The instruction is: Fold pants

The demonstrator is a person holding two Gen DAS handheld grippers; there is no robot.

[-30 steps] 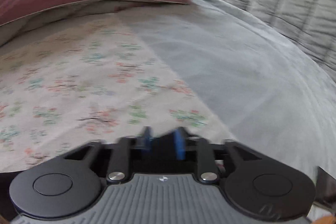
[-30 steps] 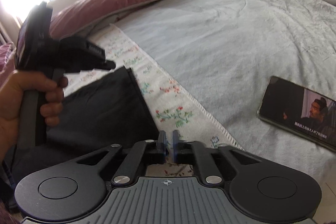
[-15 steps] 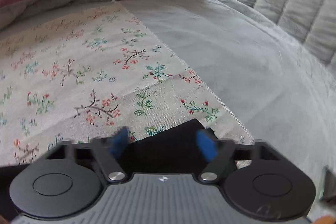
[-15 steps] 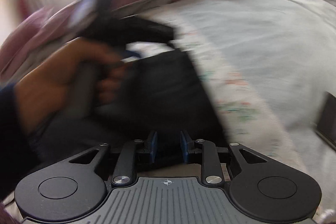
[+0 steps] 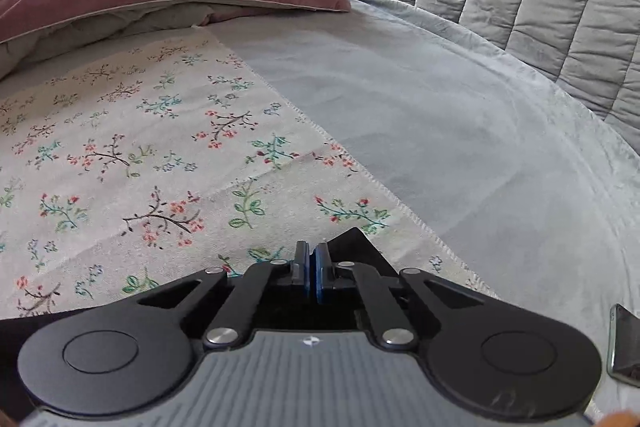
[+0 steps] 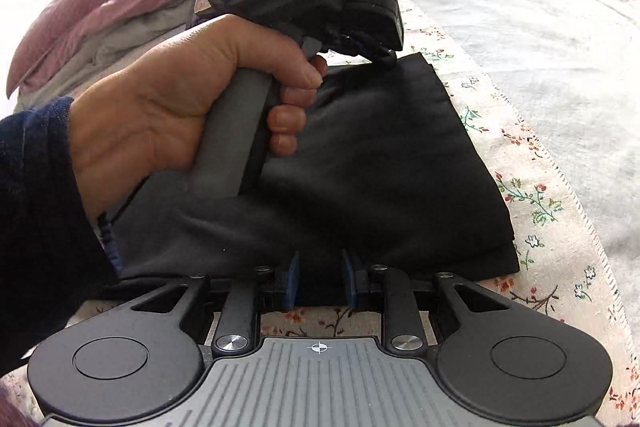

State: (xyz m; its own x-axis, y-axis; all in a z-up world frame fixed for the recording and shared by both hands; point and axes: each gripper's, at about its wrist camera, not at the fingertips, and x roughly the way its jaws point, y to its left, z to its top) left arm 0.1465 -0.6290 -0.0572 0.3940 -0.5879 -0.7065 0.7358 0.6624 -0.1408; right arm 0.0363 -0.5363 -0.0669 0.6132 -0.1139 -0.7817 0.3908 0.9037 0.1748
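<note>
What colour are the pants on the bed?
Black. The pants show best in the right wrist view, lying on the flowery cloth.

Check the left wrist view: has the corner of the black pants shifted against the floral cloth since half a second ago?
Yes. The black pants corner now peaks right of the shut left tool, nearer the floral cloth's stitched right edge; earlier it sat centred between open fingers, which have just closed.

Your left gripper [image 6: 384, 57] has a grey handle, a black body and a small rear screen; blue pads, silver screws. Your sleeve [image 6: 36, 211] is dark navy.
</note>
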